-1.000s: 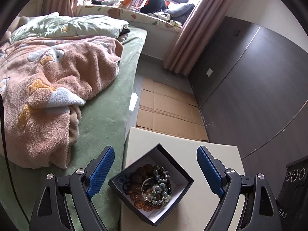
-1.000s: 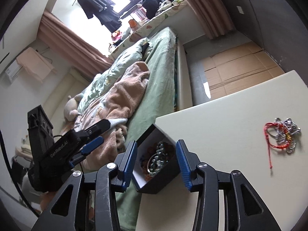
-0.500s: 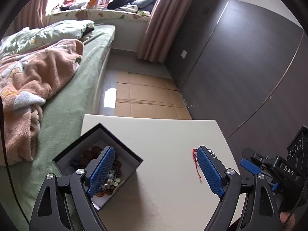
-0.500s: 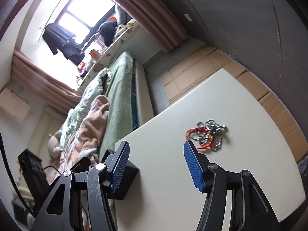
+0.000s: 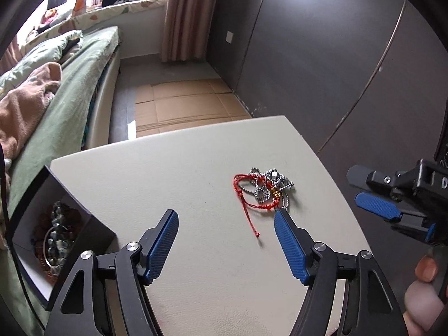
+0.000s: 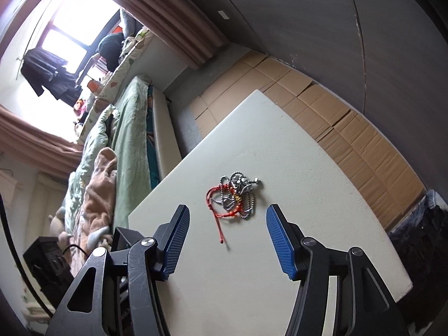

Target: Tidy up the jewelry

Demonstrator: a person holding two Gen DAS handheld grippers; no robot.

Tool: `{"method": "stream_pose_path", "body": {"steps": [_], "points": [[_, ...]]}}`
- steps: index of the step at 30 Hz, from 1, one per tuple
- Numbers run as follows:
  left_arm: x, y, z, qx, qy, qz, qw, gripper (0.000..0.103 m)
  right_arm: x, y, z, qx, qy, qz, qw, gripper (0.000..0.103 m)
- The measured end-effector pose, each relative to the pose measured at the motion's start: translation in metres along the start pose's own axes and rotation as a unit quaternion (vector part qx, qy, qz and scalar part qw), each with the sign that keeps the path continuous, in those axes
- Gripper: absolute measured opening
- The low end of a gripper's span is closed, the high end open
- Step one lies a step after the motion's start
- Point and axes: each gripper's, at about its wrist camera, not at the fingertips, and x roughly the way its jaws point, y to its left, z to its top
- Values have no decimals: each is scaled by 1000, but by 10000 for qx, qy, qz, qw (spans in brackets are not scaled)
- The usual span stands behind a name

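A bedroom with a green-sheeted bed [image 5: 70, 106] and dark wall panels is seen behind a cream, padded tabletop [image 5: 196, 173], on which a tangle of silver ball chain and red cord bracelet [image 5: 263, 189] lies toward the far right, well apart from the open black cardboard box of beaded bracelets [image 5: 53, 235] at the near left edge. Because chain and cord are interlaced, only one strand may be caught, so that the rest could be dragged or dropped short of the box. The left gripper [image 5: 225, 225] is pitched downward just short of the tangle with its jaws closing on nothing, while the right gripper [image 6: 226, 224] is angled down with its jaws parted and empty, the tangle lying just beyond them.
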Motion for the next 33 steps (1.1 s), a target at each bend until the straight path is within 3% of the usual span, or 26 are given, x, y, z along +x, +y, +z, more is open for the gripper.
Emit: {"method": "stream_pose_path", "body": {"steps": [8, 11, 14, 16, 18, 21, 33], "points": [[44, -25, -12, 463, 392, 149, 9980, 70, 3, -11, 12, 48, 188, -45, 9998, 58], [59, -28, -15, 512, 572, 139, 9970, 62, 4, -15, 18, 46, 196, -100, 9997, 58], [61, -35, -17, 799, 477, 353, 9950, 56, 7, -17, 21, 28, 251, -150, 9996, 58], [61, -36, -17, 941, 447, 489, 9933, 25, 9, -18, 23, 19, 271, -199, 9994, 58], [61, -26, -13, 808, 522, 494, 9941, 0, 12, -19, 25, 7, 284, -249, 9993, 58], [59, -10, -8, 528, 527, 323, 9967, 0, 18, -16, 25, -76, 343, -308, 9989, 58], [1, 30, 29, -201, -326, -204, 9991, 0, 52, 9, 19, -583, 653, -611, 9943, 58]]}}
